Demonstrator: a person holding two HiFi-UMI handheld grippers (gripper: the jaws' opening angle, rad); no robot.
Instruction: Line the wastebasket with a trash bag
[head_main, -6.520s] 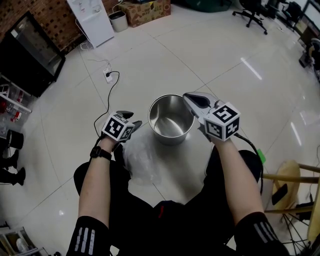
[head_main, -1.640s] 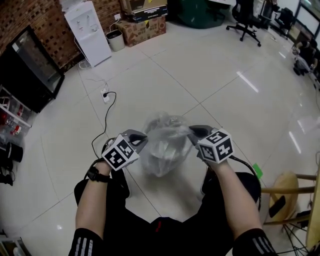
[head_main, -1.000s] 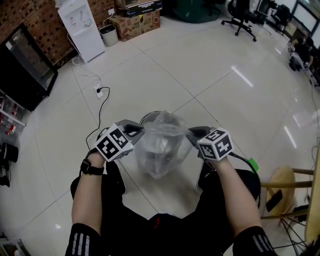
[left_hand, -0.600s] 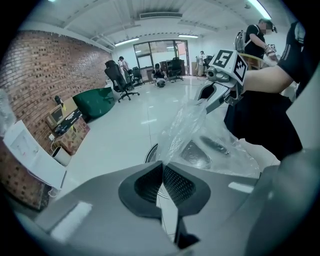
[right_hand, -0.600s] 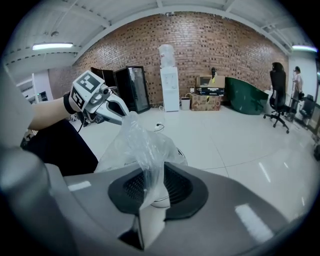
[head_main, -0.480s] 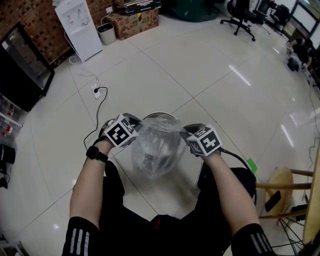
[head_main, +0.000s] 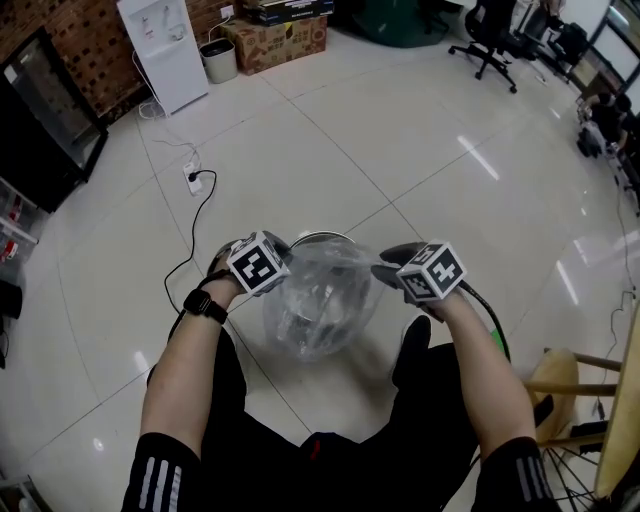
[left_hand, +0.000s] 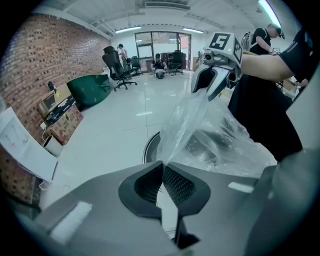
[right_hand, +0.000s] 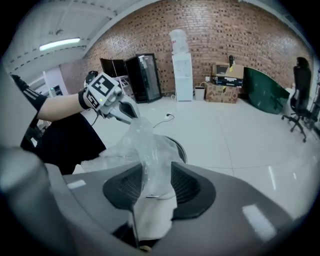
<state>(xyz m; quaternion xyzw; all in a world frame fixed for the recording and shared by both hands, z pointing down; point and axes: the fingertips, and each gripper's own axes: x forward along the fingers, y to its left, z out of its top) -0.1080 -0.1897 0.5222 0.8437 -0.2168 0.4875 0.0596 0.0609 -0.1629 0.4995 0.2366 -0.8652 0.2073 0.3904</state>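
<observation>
Head view: person seated over a white glossy tile floor (head_main: 420, 150). Steel wastebasket (head_main: 322, 237) stands on the floor at centre, with the clear trash bag (head_main: 318, 305) billowed over its mouth and down its near side. Left tongs (head_main: 288, 264) at the rim's 9 o'clock are pressed together, pinching the bag's edge. Right tongs (head_main: 384, 267) at 3 o'clock have just been opening and stand spread, a strand of bag film hanging loose between the pads. Room: brick wall (right_hand: 225, 30); white water dispenser (head_main: 160, 48) at 11 o'clock; small bin (head_main: 217, 60) and cardboard box (head_main: 277, 33) just beside it; black glass-front cabinet (head_main: 40, 110) at 10; power strip (head_main: 194, 181) with a black cable on the floor; office chair (head_main: 490, 35) at 1; wooden stool (head_main: 560, 370) at 4.
</observation>
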